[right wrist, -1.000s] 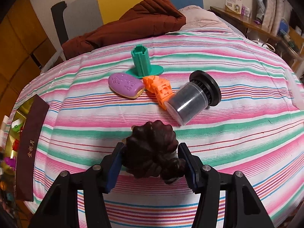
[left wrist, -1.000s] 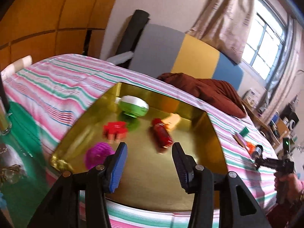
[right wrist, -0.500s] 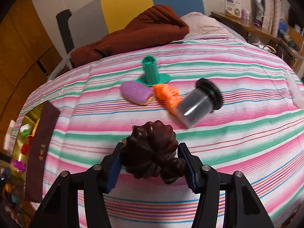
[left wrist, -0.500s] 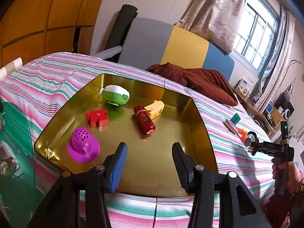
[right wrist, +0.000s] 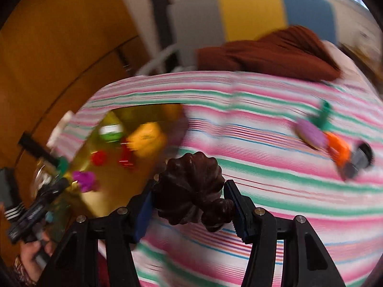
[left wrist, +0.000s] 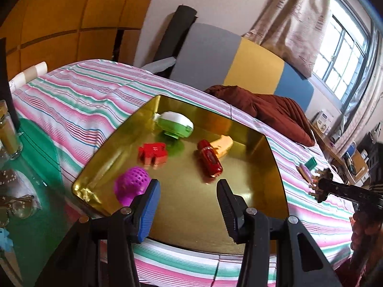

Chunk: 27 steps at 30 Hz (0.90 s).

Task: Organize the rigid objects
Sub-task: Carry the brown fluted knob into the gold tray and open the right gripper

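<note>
You face bed with striped cover, grey-yellow-blue headboard behind; orange wood panelling left, curtained bright window right.

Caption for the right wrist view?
Right gripper grips dark ribbed piece above striped bedspread, gold tray at left.

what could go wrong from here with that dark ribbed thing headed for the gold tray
The right gripper holds the dark ribbed piece by its sides; the grip looks off-centre, so it might twist or slip.

The gold tray already holds a red bottle, a red block and a purple ball; a careless drop could knock them.

The empty left gripper hovers over the tray's near edge, so the two grippers could collide.
</note>
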### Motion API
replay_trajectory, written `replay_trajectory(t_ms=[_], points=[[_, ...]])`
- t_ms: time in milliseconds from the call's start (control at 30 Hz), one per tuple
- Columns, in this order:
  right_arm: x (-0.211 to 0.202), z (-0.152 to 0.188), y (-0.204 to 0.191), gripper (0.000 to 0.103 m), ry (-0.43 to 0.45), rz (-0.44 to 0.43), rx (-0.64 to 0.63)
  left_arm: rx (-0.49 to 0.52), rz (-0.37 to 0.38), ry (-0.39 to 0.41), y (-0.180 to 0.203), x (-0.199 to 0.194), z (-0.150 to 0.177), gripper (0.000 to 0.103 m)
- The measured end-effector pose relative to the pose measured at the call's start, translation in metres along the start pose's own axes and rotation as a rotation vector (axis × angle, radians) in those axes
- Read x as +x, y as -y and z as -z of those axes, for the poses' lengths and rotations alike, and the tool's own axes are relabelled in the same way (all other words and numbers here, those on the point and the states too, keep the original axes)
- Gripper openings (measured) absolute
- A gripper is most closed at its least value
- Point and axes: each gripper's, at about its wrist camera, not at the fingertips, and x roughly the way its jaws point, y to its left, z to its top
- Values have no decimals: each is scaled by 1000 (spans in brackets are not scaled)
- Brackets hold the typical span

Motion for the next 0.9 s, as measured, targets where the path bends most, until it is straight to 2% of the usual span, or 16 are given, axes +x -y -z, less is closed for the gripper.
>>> replay_trajectory(t_ms=[133, 267, 433, 600, 733, 833, 900], points=[[23, -12, -68, 58, -50, -54, -125, -18, -24, 32, -9, -9, -13, 49], [58, -14, -128, 58, -111, -22, -287, -50, -52, 53, -23, -16, -25, 49], [101, -11, -169, 58, -214, 0, -372, -117, -83, 75, -44, -24, -37, 49], [132, -10, -193, 58, -270, 61, -461, -160, -86, 91, -54, -31, -42, 49], [154, -13, -206, 58, -288, 148, -526, -174, -84, 105, -57, -35, -46, 49], [170, -19, -205, 58, -312, 183, -524, -183, -80, 102, -59, -36, -47, 49], [173, -24, -206, 58, -294, 175, -513, -188, -79, 101, -58, -36, -47, 49]])
